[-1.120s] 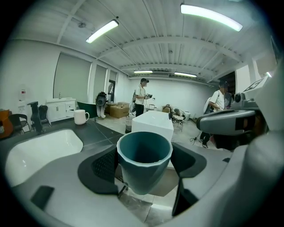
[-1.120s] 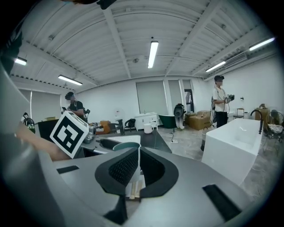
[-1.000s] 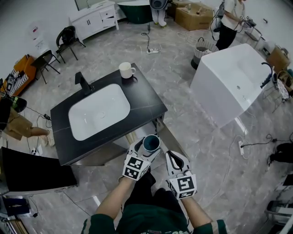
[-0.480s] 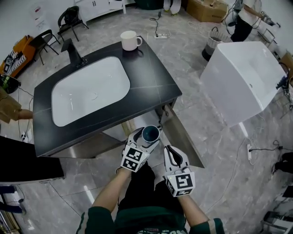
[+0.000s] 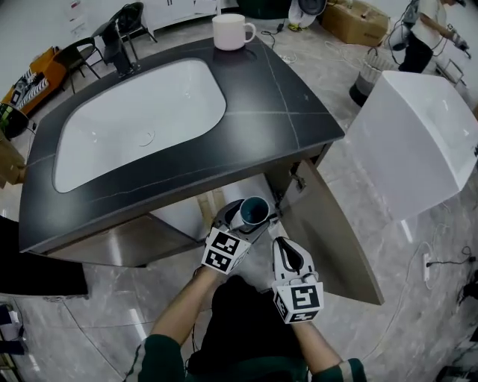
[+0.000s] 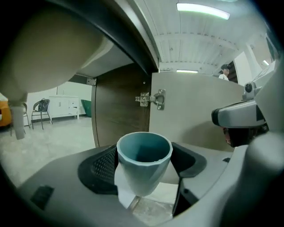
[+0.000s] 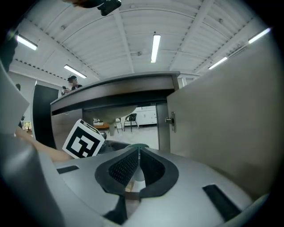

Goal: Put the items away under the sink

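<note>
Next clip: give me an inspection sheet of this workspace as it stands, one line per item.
Surface: black countertop with white basin.
Job's things: blue cup, in front of the open cabinet door.
Clutter: white mug on the countertop, beside the black faucet.
Grippers: left gripper shut on the blue cup; right gripper shut, empty.
Cables: floor cable, at right.
Surroundings: white bathtub, chair, cardboard box, person.

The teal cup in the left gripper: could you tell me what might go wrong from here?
1. The teal cup tapers downward between the pads of the left gripper, so it might slip if tilted.
2. The underside of the sink bowl hangs low on the left, and the open door with its hinge stands close on the right; the cup could knock them going in.
</note>
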`<state>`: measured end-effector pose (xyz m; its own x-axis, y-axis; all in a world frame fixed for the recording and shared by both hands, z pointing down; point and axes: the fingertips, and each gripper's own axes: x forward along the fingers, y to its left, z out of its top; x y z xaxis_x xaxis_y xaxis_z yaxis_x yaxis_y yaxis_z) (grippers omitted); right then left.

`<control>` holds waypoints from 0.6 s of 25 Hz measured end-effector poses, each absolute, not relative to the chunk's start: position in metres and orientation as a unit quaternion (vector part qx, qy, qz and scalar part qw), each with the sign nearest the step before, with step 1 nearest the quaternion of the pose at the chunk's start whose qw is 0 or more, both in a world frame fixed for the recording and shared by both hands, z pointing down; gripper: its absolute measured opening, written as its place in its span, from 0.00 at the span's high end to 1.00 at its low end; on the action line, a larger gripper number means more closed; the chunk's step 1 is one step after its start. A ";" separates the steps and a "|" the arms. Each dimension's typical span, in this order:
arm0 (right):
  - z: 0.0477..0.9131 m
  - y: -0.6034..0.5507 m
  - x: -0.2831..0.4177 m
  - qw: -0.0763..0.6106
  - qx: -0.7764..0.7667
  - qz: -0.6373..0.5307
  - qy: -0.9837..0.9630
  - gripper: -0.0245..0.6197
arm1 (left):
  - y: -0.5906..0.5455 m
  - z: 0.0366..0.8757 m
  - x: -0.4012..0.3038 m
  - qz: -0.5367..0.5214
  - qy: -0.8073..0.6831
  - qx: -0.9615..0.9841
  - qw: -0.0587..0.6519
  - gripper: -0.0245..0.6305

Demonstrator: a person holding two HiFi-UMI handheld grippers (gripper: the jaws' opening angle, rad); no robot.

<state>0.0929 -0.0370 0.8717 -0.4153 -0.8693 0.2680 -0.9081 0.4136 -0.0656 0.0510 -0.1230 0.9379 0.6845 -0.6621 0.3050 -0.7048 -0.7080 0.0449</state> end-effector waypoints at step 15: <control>0.980 -0.066 0.106 0.098 0.528 0.129 -0.834 0.89 | -0.192 1.045 0.061 0.131 -0.389 0.906 0.105 0.39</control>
